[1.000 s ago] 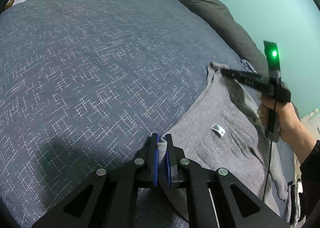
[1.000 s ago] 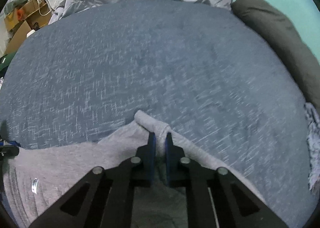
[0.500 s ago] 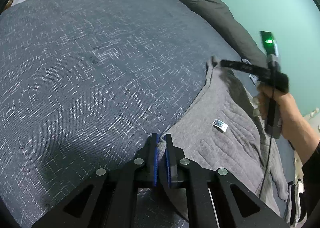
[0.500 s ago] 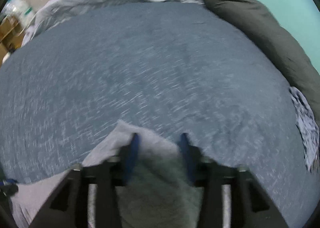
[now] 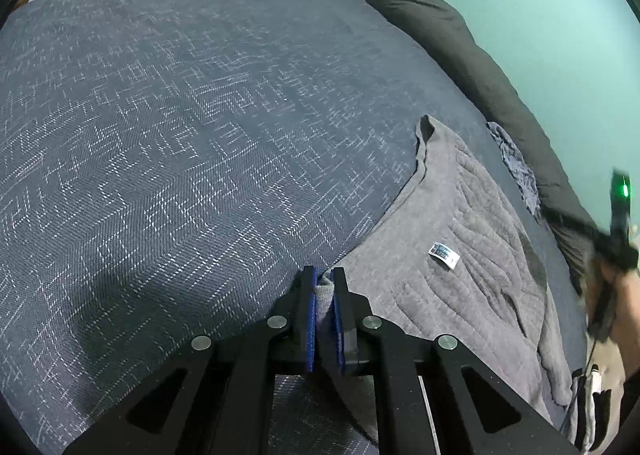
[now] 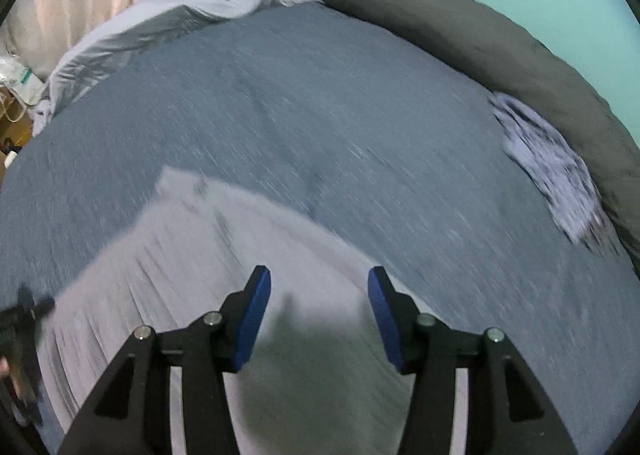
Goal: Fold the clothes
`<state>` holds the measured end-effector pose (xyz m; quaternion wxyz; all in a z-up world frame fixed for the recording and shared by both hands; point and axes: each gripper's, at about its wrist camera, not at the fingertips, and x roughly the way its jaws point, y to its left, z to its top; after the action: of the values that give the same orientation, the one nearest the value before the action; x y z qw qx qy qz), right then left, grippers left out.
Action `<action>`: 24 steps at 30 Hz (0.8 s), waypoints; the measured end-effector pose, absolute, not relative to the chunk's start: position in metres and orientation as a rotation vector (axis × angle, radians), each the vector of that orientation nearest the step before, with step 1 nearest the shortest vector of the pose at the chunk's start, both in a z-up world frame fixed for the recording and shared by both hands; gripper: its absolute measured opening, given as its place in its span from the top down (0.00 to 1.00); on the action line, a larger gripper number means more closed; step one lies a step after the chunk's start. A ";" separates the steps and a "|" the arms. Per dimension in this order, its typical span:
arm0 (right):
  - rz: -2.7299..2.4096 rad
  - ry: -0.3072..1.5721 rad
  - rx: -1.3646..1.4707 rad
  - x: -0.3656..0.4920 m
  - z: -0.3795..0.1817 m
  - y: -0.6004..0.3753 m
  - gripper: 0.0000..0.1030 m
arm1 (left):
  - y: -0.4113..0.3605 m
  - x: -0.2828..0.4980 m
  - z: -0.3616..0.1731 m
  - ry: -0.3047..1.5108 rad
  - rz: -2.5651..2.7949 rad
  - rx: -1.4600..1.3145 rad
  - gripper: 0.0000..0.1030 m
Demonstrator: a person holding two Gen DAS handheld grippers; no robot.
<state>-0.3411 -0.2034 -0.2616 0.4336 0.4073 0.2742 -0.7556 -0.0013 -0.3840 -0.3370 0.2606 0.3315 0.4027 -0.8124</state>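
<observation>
Hand-held gripper count: two. Left hand-held gripper (image 5: 324, 287) has its blue pads drawn nearly together and clamped on a bunched corner of the grey garment (image 5: 472, 239). Right hand-held gripper (image 6: 319, 295) stands with its jaws well apart; they have just been opening, and nothing is pinched between the pads. That view is blurred by motion.

Garments counted: one grey garment, spread on the bed (image 5: 180, 135), with one small white label (image 5: 443, 254) on its upper face. One patterned cloth (image 6: 552, 171) lies apart from it, beside the dark rolled blanket (image 6: 460, 39) along the bed's far edge. One pale grey duvet (image 6: 192, 11) is bunched at the head of the bed.

Position of the garment: in the left wrist view it spreads from the clamped corner to the right and away, its far corner (image 5: 426, 127) standing up slightly from the bed cover. In the right wrist view the grey cloth lies directly beneath and ahead of the open jaws, not touching the pads as far as the blur allows.

The person's right hand (image 5: 616, 295) appears at the right edge of the left wrist view, gripping its tool clear of the garment's far corner, with a green light (image 5: 624, 191) lit on top.
</observation>
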 end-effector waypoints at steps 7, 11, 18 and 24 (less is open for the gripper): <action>-1.951 0.610 1.148 -0.360 -0.275 -0.087 0.50 | -0.386 -0.003 -0.335 1.087 -2.205 0.891 0.92; -1.932 0.523 1.181 -0.347 -0.291 -0.037 0.50 | -0.385 -0.002 -0.333 1.081 -2.204 0.889 0.92; -1.891 0.454 1.092 -0.297 -0.302 -0.010 0.50 | -0.384 -0.003 -0.332 1.072 -2.204 0.891 0.92; -1.906 0.567 1.088 -0.282 -0.323 -0.033 0.51 | -0.385 -0.007 -0.333 1.073 -2.202 0.892 0.92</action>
<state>-0.2820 -0.0332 -0.3235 0.4236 0.4350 0.2266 -0.7616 -0.0070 -0.3849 -0.3326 0.2640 0.3299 0.3971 -0.8148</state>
